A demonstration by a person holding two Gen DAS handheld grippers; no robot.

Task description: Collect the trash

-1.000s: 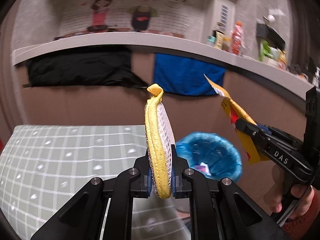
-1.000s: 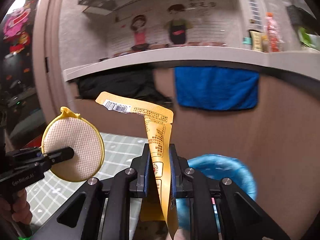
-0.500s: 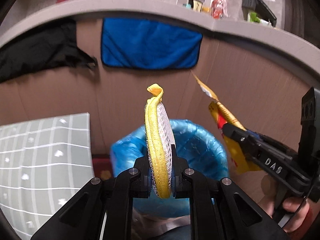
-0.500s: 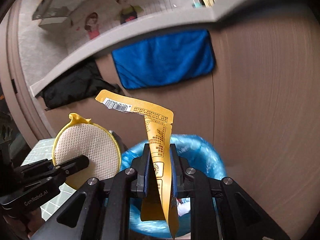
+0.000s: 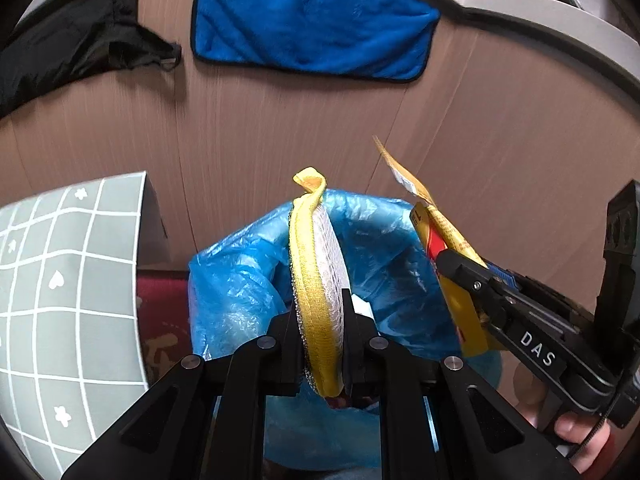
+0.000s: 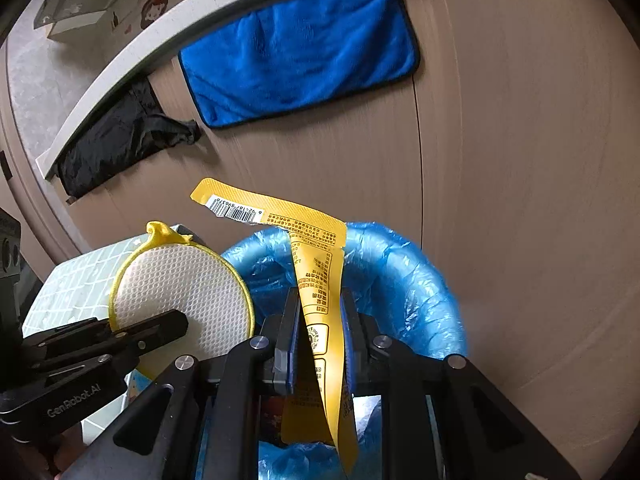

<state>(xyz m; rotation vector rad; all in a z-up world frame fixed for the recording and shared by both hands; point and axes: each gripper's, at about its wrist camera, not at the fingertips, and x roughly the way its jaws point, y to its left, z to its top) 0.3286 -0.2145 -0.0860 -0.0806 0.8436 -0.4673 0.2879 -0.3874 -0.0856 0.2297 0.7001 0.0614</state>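
A round yellow-rimmed scrub pad (image 5: 316, 272) stands on edge in my left gripper (image 5: 320, 320), which is shut on it. The pad hangs over the near rim of a bin lined with a blue bag (image 5: 240, 280). My right gripper (image 6: 320, 308) has a torn yellow wrapper (image 6: 316, 264) upright between its jaws; they are opening, and the wrapper still stands in place over the bin (image 6: 400, 280). In the right wrist view the scrub pad (image 6: 188, 292) and left gripper (image 6: 176, 324) sit just left of the wrapper. A little trash shows inside the bag.
A brown counter front rises right behind the bin, with a blue cloth (image 5: 312, 20) and a black cloth (image 5: 80, 48) hanging from its ledge. A grey checked table (image 5: 72, 280) edges the bin on the left. A dark red mat (image 5: 160, 320) lies between them.
Both grippers have come forward and down with their loads, from beside the table to over the blue-lined bin. The right jaws stand slightly wider around the wrapper.
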